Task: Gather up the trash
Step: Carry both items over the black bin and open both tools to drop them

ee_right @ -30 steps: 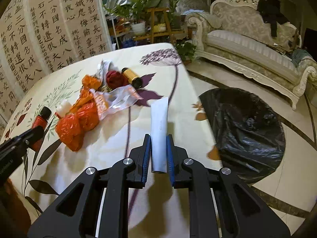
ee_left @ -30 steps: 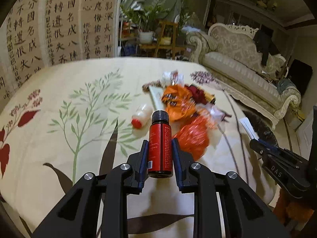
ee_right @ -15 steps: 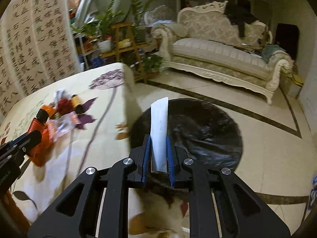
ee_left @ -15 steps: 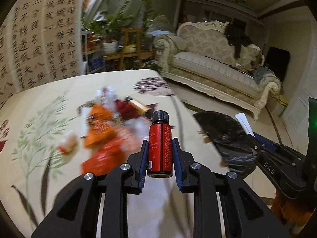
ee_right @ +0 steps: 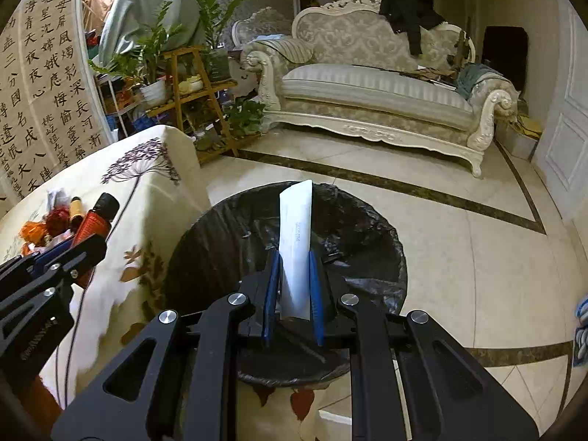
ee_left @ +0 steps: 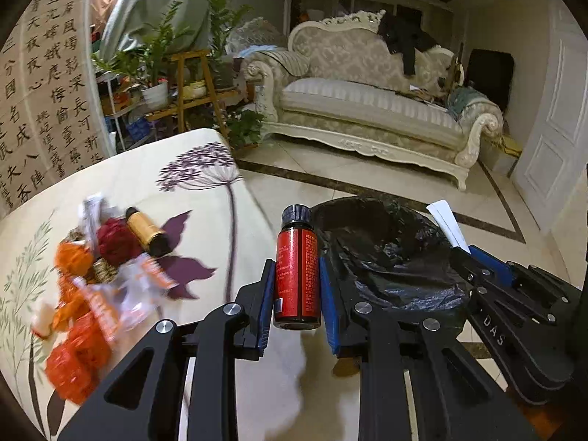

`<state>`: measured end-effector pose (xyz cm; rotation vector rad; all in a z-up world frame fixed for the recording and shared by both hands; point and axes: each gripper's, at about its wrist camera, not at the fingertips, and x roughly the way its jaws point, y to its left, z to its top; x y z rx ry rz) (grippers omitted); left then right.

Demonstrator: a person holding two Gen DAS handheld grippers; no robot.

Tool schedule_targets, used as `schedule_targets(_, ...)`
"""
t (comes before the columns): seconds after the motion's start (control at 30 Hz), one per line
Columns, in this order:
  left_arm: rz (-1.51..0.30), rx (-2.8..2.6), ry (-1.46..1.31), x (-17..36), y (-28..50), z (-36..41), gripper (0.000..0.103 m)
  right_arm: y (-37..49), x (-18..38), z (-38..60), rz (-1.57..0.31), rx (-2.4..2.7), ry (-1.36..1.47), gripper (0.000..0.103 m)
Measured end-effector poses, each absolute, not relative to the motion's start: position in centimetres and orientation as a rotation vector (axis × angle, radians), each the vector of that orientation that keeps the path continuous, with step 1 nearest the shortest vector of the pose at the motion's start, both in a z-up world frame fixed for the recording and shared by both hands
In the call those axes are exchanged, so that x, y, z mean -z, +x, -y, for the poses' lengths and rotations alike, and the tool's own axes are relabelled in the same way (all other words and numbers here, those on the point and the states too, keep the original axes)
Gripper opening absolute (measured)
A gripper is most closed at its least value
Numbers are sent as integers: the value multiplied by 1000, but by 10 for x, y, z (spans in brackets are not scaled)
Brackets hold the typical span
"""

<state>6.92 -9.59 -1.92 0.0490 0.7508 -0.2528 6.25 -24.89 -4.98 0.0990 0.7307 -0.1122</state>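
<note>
Carrying a small red glass bottle with a black cap [ee_left: 296, 262] clamped in our left gripper [ee_left: 296, 294] and a flat white squeeze tube [ee_right: 295, 242] pinched in our right gripper [ee_right: 294, 294], we are nearing the black-lined round bin [ee_right: 360, 242] beside the cloth-covered table [ee_right: 154, 183], risking a left-side drop short of the rim.

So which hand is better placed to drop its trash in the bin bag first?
Right. Its gripper, shut on the white tube, looks to sit over the black bin bag. The left gripper, holding the red bottle, looks nearer the table edge.

The left gripper [ee_left: 297, 286] tips down, pinching a small bottle [ee_left: 296, 272]; the right gripper [ee_right: 294, 286] beside it tips down, pinching a white tube [ee_right: 295, 246].
</note>
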Motion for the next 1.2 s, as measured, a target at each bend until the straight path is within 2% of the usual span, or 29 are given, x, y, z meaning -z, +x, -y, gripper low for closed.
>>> schedule_targets(0.47,-799,266,125,34,97,131,26,79,65,270,-761,124,133,18)
schedule_targets(0.5,-798,267,129,34,97,132,28,80,65,271,-761,124,138,18)
schedule_targets(0.57,-792,264,139,34,97,134,53,79,65,274,-764,127,144,18)
schedule_targets(0.6,-789,261,139,33,97,134,57,79,65,273,-765,130,146,19)
schedule_targets(0.67,-782,258,138,32,96,133,60,78,65,274,-762,137,150,29)
schedule_targets(0.83,-777,245,120,30,96,129,66,72,63,279,-756,158,160,32)
schedule_targets(0.97,-763,231,112,26,94,124,73,69,60,280,-744,168,167,43)
schedule_targets(1.2,-749,197,89,16,86,107,75,65,59,275,-747,157,185,60)
